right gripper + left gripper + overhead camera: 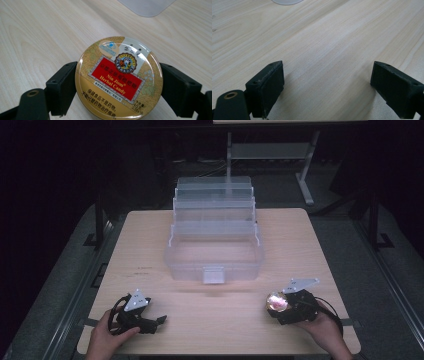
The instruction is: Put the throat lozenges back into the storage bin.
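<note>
Right gripper view puts the action up close: the right gripper [117,85] has both black jaws pressed against the rim of a round gold candy tin [118,78], one on each side, lid face up with its red label readable. From the high view, that same right gripper [278,304] sits near the front right corner of the table [310,250], the tin [278,303] catching the light at its tip, and the person's right hand [325,327] wrapped around the body behind it. Across at the front left corner, the left gripper [161,321] rests low with its jaws spread wide and nothing but bare wood between them. Mid-table, toward the back edge, the clear tiered storage box [215,250] stands open, trays stepped back, its deep bottom bin facing the person. Best play from here, by the look of it: keep the tin level and the squeeze even across its widest part, since a round smooth rim could slip sideways, carry it over the box's front wall and lower it before releasing.
</note>
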Tool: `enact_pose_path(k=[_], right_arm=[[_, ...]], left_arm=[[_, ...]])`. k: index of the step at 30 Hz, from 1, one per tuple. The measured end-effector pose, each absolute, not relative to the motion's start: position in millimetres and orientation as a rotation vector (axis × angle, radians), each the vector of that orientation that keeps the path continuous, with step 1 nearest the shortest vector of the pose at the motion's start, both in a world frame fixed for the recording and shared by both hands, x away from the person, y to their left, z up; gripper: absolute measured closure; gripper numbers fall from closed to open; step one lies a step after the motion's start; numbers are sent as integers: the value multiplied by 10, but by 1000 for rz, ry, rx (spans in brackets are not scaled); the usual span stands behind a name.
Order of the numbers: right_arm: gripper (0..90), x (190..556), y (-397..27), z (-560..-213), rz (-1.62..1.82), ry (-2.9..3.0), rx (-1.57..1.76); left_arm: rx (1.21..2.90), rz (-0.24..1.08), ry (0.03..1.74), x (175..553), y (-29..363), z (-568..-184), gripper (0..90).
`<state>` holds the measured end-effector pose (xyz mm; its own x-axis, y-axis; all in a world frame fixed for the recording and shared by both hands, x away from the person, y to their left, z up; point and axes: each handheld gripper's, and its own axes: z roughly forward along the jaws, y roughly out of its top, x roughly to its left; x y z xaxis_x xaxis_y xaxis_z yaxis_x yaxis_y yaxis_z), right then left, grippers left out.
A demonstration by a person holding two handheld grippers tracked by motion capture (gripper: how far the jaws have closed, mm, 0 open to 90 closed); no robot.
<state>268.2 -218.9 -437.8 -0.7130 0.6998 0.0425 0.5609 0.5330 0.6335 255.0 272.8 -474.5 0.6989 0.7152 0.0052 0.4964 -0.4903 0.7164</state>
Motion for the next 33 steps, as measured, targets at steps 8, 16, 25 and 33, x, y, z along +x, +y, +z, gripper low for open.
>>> enact_pose_path(k=[8,16,25,33], right_arm=[[195,2717,-2232,-4345,939,2539,1075],[195,2752,-2281,-4296,952,2522,1095],[195,2791,-2303,-4252,952,2510,1097],[195,2827,-2322,-4197,954,2498,1097]], left_arm=[[2193,395,920,2550,2728,-4745,109],[2193,395,921,2549,2728,-4745,109],[2194,397,918,2551,2729,-4745,109],[2194,396,918,2551,2729,-4744,109]])
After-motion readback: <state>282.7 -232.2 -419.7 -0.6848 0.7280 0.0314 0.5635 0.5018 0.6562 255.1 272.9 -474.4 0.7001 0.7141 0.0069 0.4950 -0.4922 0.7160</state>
